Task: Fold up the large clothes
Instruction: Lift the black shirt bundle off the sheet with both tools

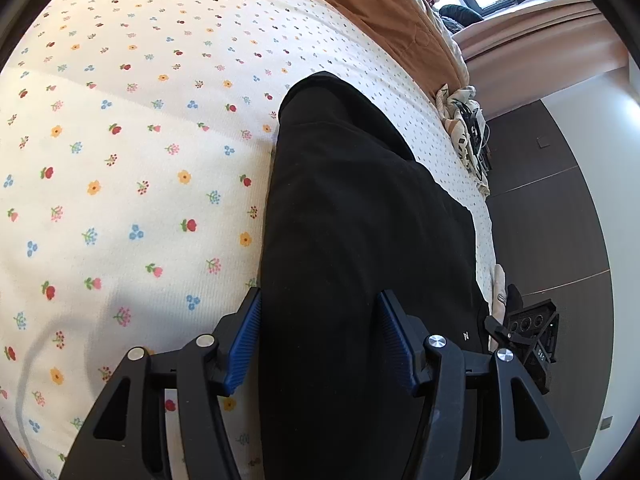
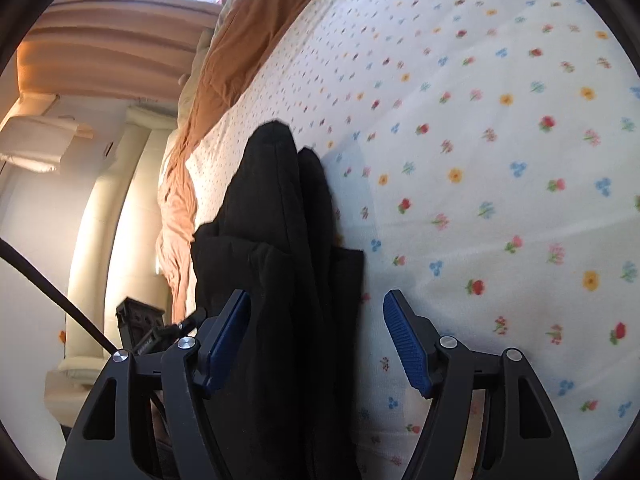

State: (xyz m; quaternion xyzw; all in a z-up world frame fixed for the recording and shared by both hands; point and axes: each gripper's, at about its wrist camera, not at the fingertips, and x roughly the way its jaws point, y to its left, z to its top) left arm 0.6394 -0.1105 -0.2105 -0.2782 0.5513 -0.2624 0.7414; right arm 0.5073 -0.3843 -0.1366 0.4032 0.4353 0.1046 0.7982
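A black garment [image 1: 352, 220] lies folded into a long narrow strip on the flowered bed sheet [image 1: 120, 140]. My left gripper [image 1: 320, 312] stands over its near end with the blue pads apart; the cloth fills the gap and spreads past the right pad. In the right wrist view the same black garment [image 2: 280, 220] shows bunched layers running away from me. My right gripper [image 2: 316, 312] is open above it; the cloth lies near the left pad, and bare sheet [image 2: 480, 160] shows by the right pad.
An orange-brown blanket [image 1: 392, 12] lies along the far edge of the bed, also seen as the blanket [image 2: 240, 52]. Patterned cloth with cables [image 1: 468, 128] sits at the bed's edge. Dark floor [image 1: 552, 220] lies to the right. A hand [image 1: 500, 292] holds the other gripper [image 1: 528, 332].
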